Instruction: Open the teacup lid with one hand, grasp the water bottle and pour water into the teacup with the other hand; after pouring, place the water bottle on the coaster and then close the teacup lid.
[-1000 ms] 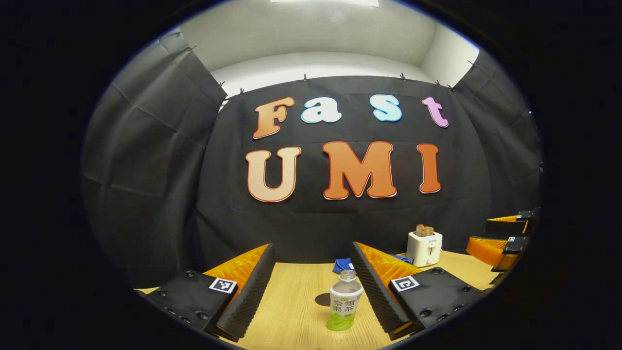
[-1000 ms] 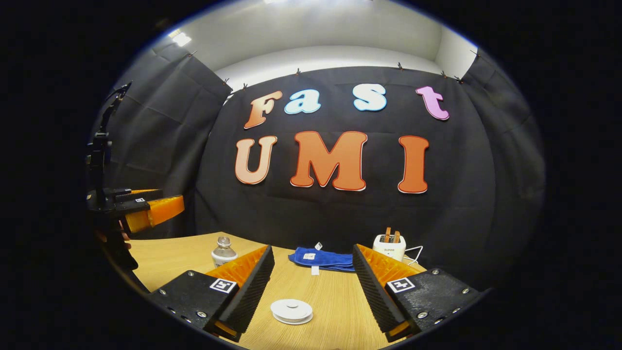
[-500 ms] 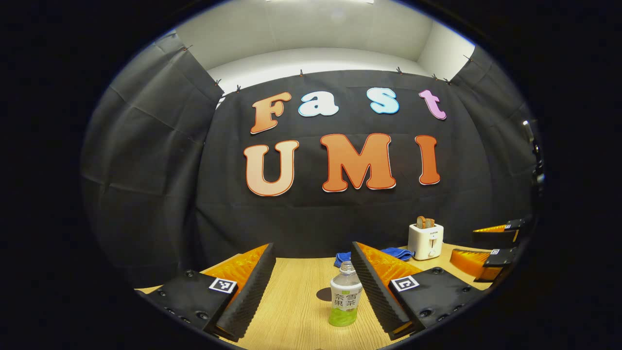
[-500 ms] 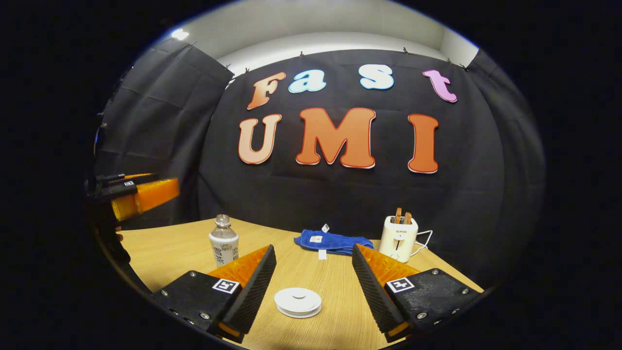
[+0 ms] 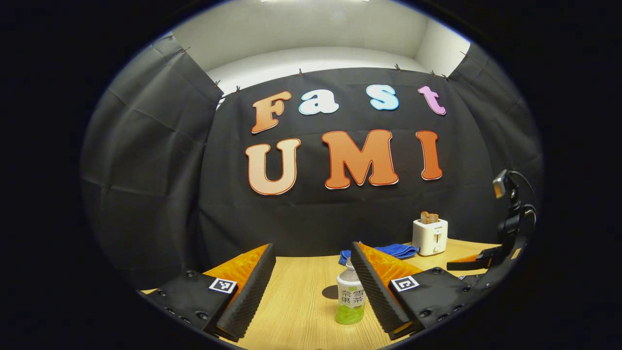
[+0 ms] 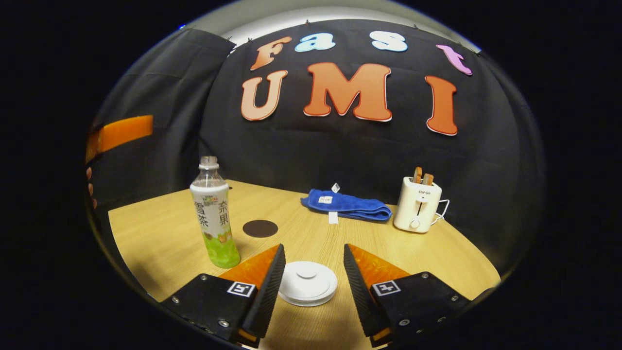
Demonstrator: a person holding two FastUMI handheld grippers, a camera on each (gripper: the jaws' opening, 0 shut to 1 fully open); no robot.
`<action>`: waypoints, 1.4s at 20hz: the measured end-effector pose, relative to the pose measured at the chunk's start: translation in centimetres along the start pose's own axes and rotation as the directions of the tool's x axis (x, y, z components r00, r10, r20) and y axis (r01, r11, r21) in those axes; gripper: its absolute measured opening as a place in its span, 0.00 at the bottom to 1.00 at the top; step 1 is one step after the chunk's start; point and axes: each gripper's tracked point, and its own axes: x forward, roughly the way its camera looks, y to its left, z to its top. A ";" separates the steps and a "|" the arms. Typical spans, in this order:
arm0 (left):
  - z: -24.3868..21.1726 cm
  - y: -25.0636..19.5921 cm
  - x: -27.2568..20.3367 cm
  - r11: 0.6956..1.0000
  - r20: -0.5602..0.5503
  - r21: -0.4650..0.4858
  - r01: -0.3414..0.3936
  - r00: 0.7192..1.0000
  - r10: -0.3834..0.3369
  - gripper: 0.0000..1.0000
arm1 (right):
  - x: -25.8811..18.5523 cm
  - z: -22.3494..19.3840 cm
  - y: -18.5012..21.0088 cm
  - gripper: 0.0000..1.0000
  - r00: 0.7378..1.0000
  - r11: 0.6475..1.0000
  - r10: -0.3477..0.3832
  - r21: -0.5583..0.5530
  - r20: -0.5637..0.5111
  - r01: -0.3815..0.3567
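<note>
**A:** Why was the right gripper [image 6: 311,279] so low? Its fingers stood apart either side of the lid [image 6: 307,282], touching nothing, so I'd guess lined up to lift it.

**B:** Yeah. The left gripper [image 5: 313,287] had wide fingers too, with the bottle [image 5: 351,297] upright on the tabletop [image 5: 291,311] just inside its right finger, not gripped. The coaster [image 6: 260,228] lay beyond the bottle, free for later.

**A:** Any writing?

**B:** The rules say don't read out labels. The bottle carried large characters, the toaster [image 6: 418,204] a small logo.
</note>
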 end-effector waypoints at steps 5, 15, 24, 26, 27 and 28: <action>-1.6 0.2 0.8 1.000 -0.038 -0.012 -0.008 0.999 0.008 0.99 | 1.8 -2.0 0.2 0.59 0.998 1.000 0.004 0.003 -0.064 -0.004; -3.3 -0.6 1.3 0.999 -0.073 0.035 0.001 0.997 0.001 0.96 | 2.8 -2.5 0.7 0.27 0.994 0.999 0.046 0.027 -0.100 -0.044; -7.8 -3.8 1.9 0.995 -0.162 -0.048 0.093 0.982 -0.099 0.99 | 1.2 -0.5 -0.5 0.20 0.997 0.991 0.074 0.118 -0.029 -0.070; -8.9 -5.2 2.0 0.988 -0.178 -0.078 0.131 0.974 -0.143 0.99 | 0.5 0.6 -1.2 0.20 0.997 0.988 0.071 0.137 0.003 -0.070; -9.6 -5.7 2.2 0.986 -0.190 -0.088 0.143 0.969 -0.157 0.95 | 0.1 1.2 -1.6 0.20 0.998 0.988 0.065 0.143 0.016 -0.066; -10.4 -5.9 2.5 0.985 -0.208 -0.095 0.143 0.965 -0.160 0.96 | -0.3 1.5 -2.0 0.19 0.998 0.987 0.060 0.149 0.026 -0.063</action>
